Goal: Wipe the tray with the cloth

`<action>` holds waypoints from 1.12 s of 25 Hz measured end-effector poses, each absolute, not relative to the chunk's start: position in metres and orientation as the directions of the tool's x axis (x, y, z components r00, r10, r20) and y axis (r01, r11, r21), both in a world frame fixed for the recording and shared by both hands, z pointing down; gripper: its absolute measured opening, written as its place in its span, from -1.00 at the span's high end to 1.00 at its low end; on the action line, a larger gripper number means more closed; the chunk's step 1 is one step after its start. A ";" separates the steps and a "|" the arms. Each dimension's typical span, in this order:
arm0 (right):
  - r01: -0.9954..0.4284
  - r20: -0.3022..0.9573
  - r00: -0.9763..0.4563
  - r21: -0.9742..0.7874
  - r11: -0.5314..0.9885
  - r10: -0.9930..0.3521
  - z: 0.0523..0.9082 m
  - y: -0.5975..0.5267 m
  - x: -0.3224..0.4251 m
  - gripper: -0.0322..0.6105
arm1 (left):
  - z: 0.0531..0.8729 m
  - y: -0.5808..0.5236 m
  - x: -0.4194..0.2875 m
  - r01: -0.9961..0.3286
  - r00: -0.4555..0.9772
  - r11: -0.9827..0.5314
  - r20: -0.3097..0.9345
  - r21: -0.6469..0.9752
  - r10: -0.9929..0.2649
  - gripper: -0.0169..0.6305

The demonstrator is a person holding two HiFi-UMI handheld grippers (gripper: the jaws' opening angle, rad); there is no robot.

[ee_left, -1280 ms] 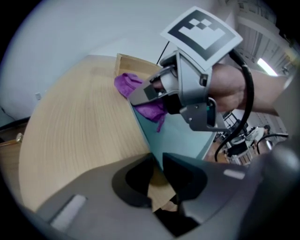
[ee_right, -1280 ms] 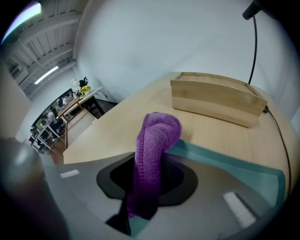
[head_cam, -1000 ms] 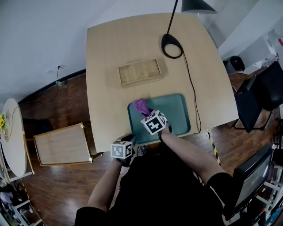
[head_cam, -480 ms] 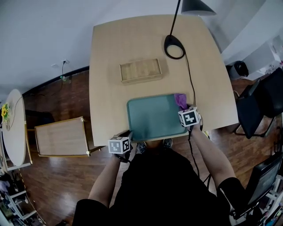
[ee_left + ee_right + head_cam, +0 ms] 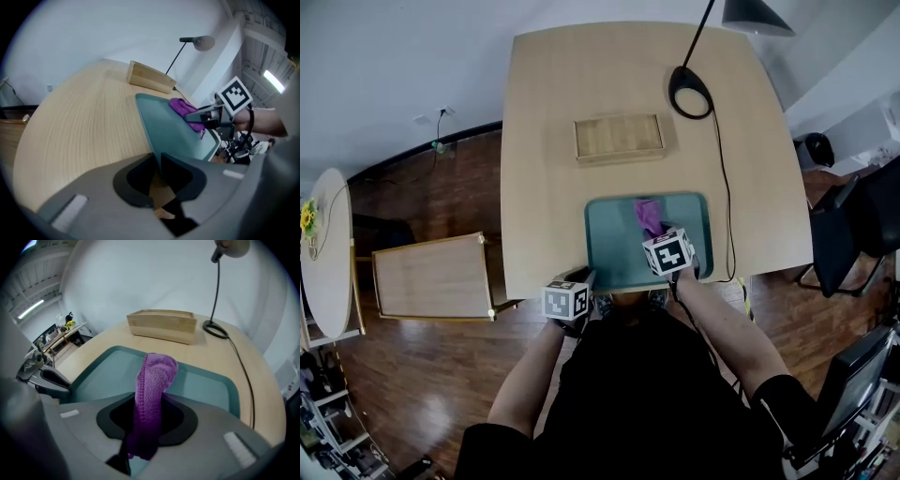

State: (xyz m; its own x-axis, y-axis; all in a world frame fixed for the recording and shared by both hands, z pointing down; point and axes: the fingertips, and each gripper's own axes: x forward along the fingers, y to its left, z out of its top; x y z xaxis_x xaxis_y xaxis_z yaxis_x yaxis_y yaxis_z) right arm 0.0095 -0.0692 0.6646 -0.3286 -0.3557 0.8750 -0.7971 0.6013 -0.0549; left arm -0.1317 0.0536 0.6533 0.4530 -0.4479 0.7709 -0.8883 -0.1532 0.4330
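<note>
We clamp the left gripper (image 5: 156,163) narrowly on the near-left rim of the tray (image 5: 614,239) to steady it on the table (image 5: 553,141); the right gripper (image 5: 147,411) pinches the purple cloth (image 5: 157,376), laying its free end mid-tray for wiping

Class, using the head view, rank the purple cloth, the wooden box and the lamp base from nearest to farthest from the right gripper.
1. Purple cloth: held in the right gripper itself.
2. Wooden box: mid-table, ahead and left.
3. Lamp base: far right of the table.
</note>
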 end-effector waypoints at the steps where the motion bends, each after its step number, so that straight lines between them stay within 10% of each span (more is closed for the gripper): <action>1: -0.782 0.874 -0.347 -0.069 0.620 -0.340 0.663 -0.065 -0.009 0.56 | 0.653 0.054 -0.131 -0.884 0.462 -0.161 0.768 0.439 -0.444 0.72; 16: -0.633 0.861 -0.455 -0.133 0.763 -0.228 0.649 -0.035 -0.144 0.57 | 0.650 0.055 -0.128 -0.844 0.536 -0.222 0.746 0.489 -0.395 0.69; 28: -0.804 0.871 -0.344 -0.082 0.588 -0.350 0.648 -0.065 0.022 0.56 | 0.658 0.055 -0.134 -0.881 0.465 -0.132 0.780 0.454 -0.420 0.73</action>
